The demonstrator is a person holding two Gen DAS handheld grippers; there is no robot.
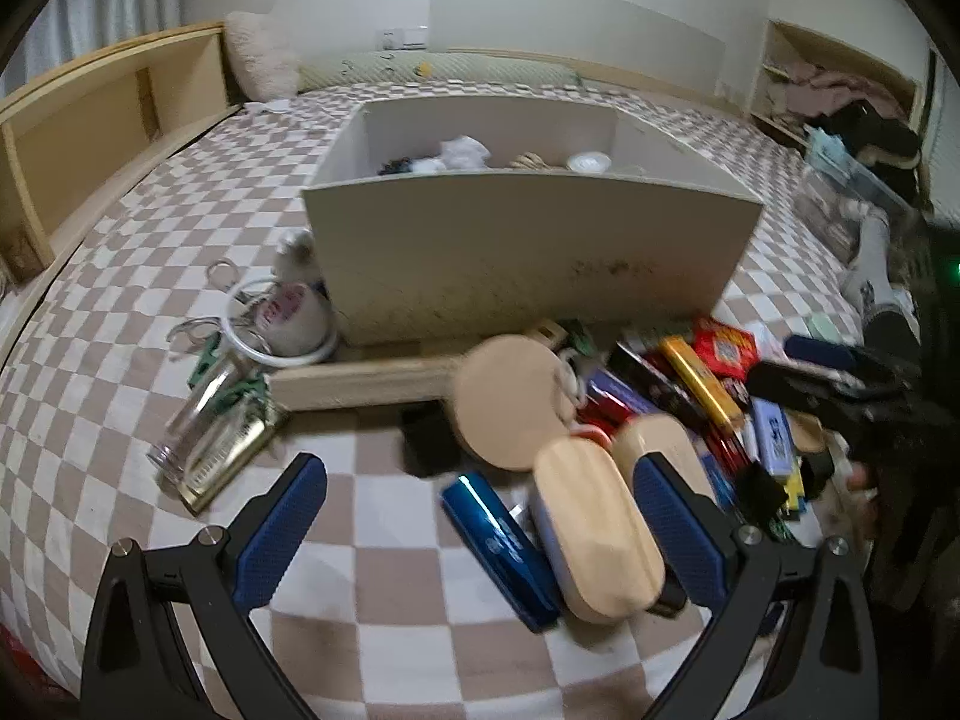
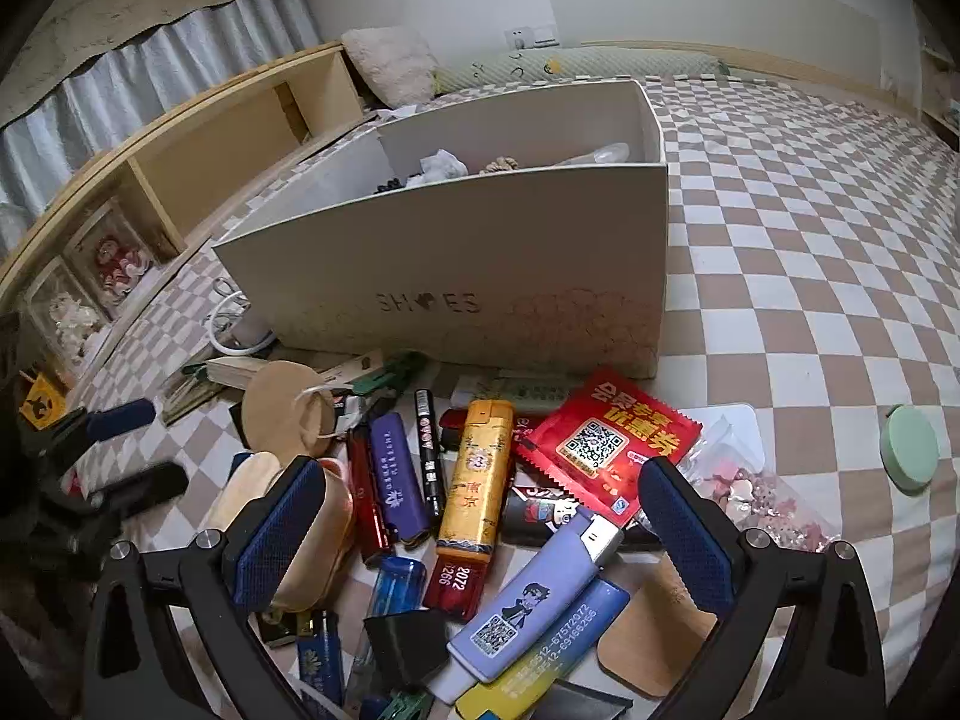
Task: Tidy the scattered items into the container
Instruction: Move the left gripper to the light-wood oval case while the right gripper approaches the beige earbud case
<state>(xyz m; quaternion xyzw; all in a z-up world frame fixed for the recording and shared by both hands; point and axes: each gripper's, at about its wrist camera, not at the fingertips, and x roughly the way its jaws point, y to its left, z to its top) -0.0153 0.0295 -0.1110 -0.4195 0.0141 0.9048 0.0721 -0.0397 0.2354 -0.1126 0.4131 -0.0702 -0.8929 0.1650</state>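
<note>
Left wrist view is showing the left gripper (image 1: 480, 534) hanging low over the checkered bedspread (image 1: 150, 276) with its blue fingers spread wide and nothing between them. A blue lighter (image 1: 498, 546) and a pale wooden oval piece (image 1: 594, 528) are lying just ahead, inside the span of the jaws. The container, a cream shoe box (image 1: 528, 252), is standing beyond the pile, its top open and a few small things already inside.

From the right wrist view, the right gripper (image 2: 480, 531) is hovering over the thick of the clutter, equally wide open and empty. Beneath it are lying a lavender lighter (image 2: 534, 594), a gold lighter (image 2: 474, 480) and a red packet (image 2: 606, 441).

To my eye this is the reaching step: each hand is picking out its next item, and most of the tidying is yet to be done. The next move is calling for one piece to be singled out, the fingers dropped either side of it and closed without catching a neighbour, since everything is lying touching or overlapping.

Counting is rough. I am making out about eight lighters, two round wooden discs, one red packet, one clear bag of pink bits (image 2: 756, 492), one green lid (image 2: 909, 447) well apart, and one glass jar (image 1: 198, 420) lying on its side.
</note>
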